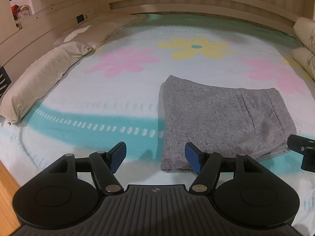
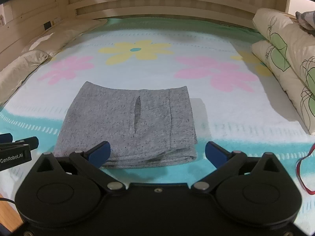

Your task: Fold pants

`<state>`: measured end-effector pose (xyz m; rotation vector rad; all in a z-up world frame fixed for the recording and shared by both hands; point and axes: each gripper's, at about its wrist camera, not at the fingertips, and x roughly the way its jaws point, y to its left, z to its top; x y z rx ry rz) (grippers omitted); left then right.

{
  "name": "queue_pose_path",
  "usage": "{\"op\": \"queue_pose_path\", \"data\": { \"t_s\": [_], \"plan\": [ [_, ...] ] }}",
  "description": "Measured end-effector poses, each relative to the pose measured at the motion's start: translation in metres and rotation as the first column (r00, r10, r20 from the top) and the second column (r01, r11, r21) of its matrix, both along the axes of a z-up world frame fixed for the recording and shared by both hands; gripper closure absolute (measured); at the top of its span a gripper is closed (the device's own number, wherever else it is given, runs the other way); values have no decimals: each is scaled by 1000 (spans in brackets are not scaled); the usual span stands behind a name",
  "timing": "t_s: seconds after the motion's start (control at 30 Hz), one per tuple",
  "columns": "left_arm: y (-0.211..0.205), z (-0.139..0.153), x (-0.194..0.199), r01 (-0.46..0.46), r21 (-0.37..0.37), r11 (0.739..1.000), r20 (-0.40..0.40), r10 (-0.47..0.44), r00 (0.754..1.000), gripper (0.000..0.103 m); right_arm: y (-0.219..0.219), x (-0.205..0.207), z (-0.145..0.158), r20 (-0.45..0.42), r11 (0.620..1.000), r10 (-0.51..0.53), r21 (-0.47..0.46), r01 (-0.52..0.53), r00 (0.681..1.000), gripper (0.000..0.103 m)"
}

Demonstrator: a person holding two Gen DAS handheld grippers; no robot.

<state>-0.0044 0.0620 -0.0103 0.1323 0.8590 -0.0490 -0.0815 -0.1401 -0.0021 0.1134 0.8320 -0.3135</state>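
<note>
Bedspread (image 2: 226, 118), folded pants (image 2: 126, 122), splayed claws (image 2: 157, 153)

The bed (image 2: 226, 114) lies open around the folded pants (image 2: 126, 122) on the far side and to both flanks. Beige pillows (image 1: 39, 78) line the left edge, patterned pillows (image 2: 285, 63) the right, and the headboard (image 2: 157, 7) closes the far end.
</note>
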Motion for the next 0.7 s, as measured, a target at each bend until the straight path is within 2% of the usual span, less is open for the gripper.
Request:
{"op": "queue_pose_path", "data": {
  "t_s": [0.7],
  "plan": [
    [0,0,0,-3,2,1000,-1,3,1000,38,2,0,-1,-6,1000,4,-4,-4,1000,1]
  ]
}}
